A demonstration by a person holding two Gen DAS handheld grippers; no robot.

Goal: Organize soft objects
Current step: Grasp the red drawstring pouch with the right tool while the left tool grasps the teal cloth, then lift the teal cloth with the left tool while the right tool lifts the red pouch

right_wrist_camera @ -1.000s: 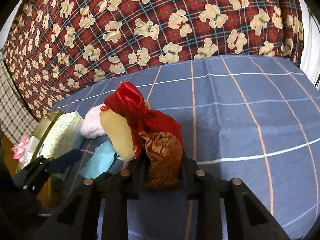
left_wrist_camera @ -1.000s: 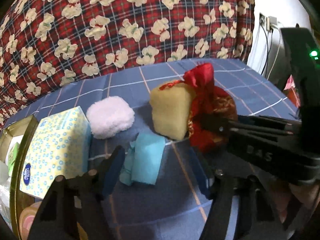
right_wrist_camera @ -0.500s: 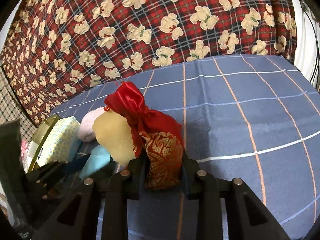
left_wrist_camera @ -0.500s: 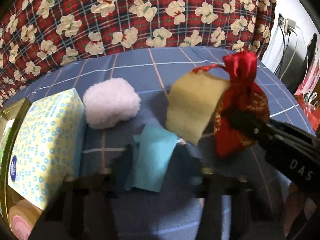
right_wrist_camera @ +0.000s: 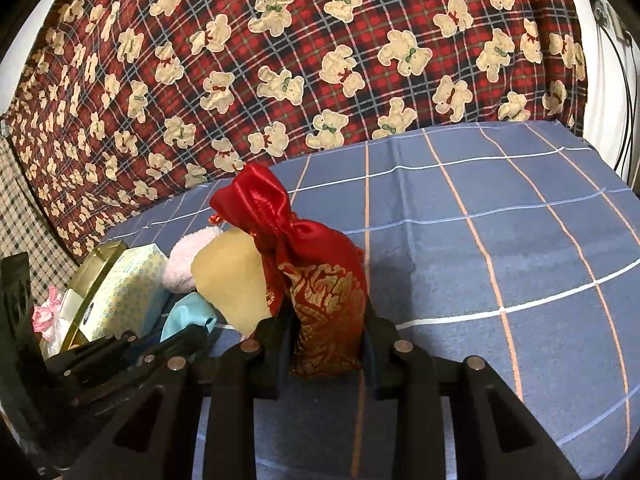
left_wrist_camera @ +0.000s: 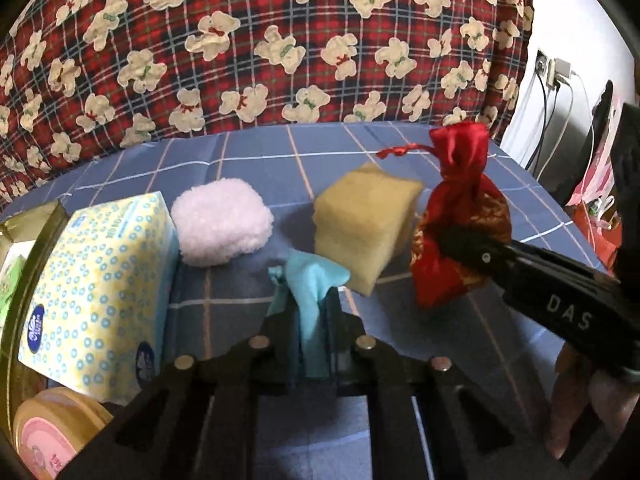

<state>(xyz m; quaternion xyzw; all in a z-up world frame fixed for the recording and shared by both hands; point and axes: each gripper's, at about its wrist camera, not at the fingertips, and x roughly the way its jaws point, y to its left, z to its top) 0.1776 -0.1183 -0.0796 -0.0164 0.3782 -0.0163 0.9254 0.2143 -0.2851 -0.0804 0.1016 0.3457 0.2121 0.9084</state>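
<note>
In the left wrist view my left gripper (left_wrist_camera: 310, 330) is shut on a light blue cloth (left_wrist_camera: 314, 292), which bunches up between the pads. Behind it lie a white fluffy pad (left_wrist_camera: 222, 222) and a yellow sponge block (left_wrist_camera: 362, 224). My right gripper (right_wrist_camera: 328, 344) is shut on a red and gold drawstring pouch (right_wrist_camera: 320, 280), held upright just right of the sponge (right_wrist_camera: 232, 276). From the left wrist that gripper (left_wrist_camera: 460, 240) reaches in from the right, pinching the pouch (left_wrist_camera: 460, 216). The blue cloth (right_wrist_camera: 186, 316) shows at the left gripper's tips in the right wrist view.
A yellow and blue tissue box (left_wrist_camera: 96, 292) stands at the left beside a gold-rimmed tray (left_wrist_camera: 24, 280) holding small items. A round pink-lidded tin (left_wrist_camera: 48, 436) sits in the near left corner. The blue checked cover (right_wrist_camera: 500, 260) stretches right; a red bear-print blanket (right_wrist_camera: 280, 60) rises behind.
My left gripper went from wide open around the flat blue cloth to shut on it, bunching it upward. The right gripper kept hold of the red pouch, which rose slightly.
</note>
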